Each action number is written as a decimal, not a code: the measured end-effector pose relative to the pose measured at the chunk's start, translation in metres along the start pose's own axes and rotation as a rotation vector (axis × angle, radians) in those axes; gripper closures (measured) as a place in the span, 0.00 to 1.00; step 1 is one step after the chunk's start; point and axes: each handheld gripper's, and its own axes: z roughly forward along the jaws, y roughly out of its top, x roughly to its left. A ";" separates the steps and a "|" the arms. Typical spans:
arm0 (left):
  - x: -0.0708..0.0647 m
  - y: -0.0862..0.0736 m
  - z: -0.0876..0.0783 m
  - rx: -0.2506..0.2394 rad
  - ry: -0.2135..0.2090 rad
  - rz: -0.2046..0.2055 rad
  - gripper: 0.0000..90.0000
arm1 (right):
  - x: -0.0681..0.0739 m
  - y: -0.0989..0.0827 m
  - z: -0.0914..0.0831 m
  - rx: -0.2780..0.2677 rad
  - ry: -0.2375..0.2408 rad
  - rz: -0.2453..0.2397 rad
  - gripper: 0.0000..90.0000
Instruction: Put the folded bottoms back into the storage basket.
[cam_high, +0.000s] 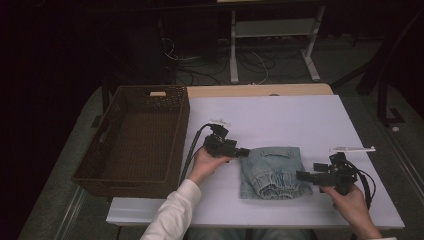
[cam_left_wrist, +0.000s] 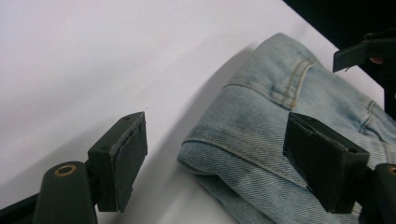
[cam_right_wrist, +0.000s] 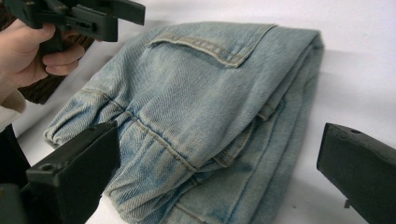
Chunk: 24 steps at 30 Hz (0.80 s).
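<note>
A folded light-blue denim garment (cam_high: 270, 170) lies on the white table (cam_high: 280, 115), near its front edge. My left gripper (cam_high: 243, 152) is at the garment's left edge with its jaws open. In the left gripper view (cam_left_wrist: 222, 158) the jaws straddle a folded corner of the denim (cam_left_wrist: 261, 135) without pressing on it. My right gripper (cam_high: 303, 176) is at the garment's right edge, also open. In the right gripper view (cam_right_wrist: 219, 172) the denim (cam_right_wrist: 201, 107) lies ahead, between the wide-apart jaws. The left gripper (cam_right_wrist: 93, 18) shows there at the top left, in a hand.
A dark woven basket (cam_high: 131, 140) stands at the table's left, with nothing in it. A thin white stick-like object (cam_high: 352, 149) lies near the right edge. Beyond the table are a white stand's legs and cables on the floor.
</note>
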 end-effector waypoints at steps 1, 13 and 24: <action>0.001 0.000 0.001 0.002 0.000 -0.001 0.23 | 0.000 0.000 0.002 0.007 -0.004 -0.004 0.00; 0.008 -0.006 0.013 0.031 -0.041 -0.046 0.25 | 0.007 -0.003 0.018 0.111 -0.088 -0.043 0.00; 0.007 -0.009 0.023 0.039 -0.081 -0.059 0.31 | 0.004 -0.006 0.020 0.161 -0.112 0.030 0.00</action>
